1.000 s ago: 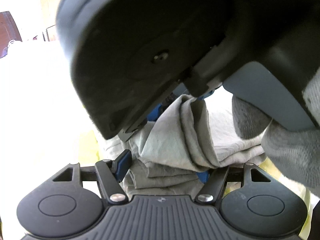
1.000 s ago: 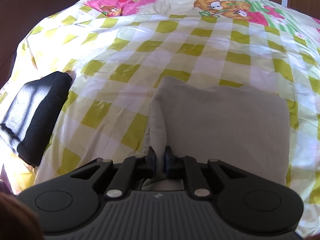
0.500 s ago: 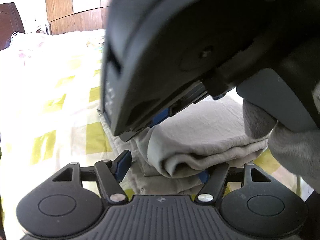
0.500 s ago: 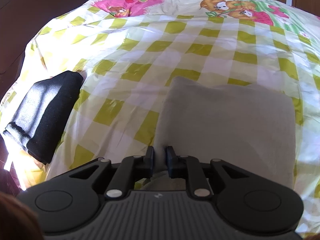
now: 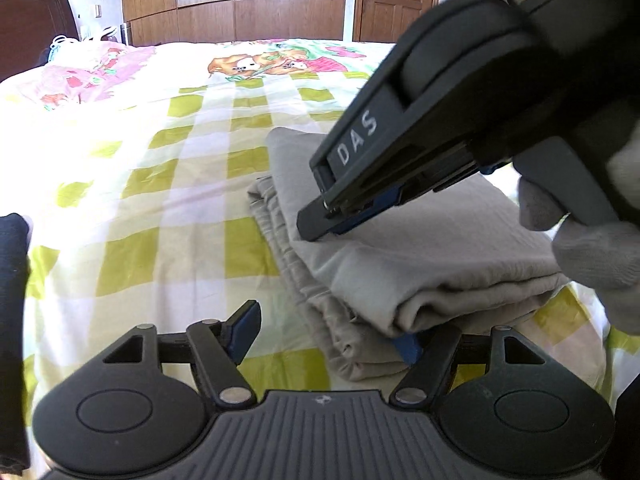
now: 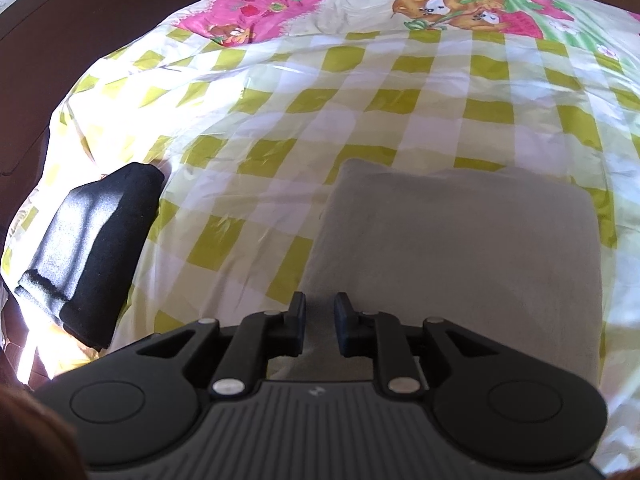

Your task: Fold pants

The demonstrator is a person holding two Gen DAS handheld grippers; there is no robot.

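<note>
The grey pants (image 5: 432, 248) lie folded in a flat stack on the checked bedspread (image 5: 192, 184). My left gripper (image 5: 326, 334) is open wide, its right finger hidden under the stack's near corner. My right gripper (image 5: 320, 224) hovers just above the top of the stack in the left wrist view. In the right wrist view the right gripper (image 6: 320, 320) is open with a narrow gap, empty, above the near edge of the pants (image 6: 460, 248).
A folded black garment (image 6: 88, 252) lies at the bed's left edge, also at the far left of the left wrist view (image 5: 12, 320). Pink and cartoon-printed bedding (image 6: 272, 12) covers the far end. Wooden wardrobe doors (image 5: 248, 0) stand behind the bed.
My right gripper has let go of the pants fold, opened slightly and lifted back. The raised fold now lies flat on the stack. The left gripper stays open.
</note>
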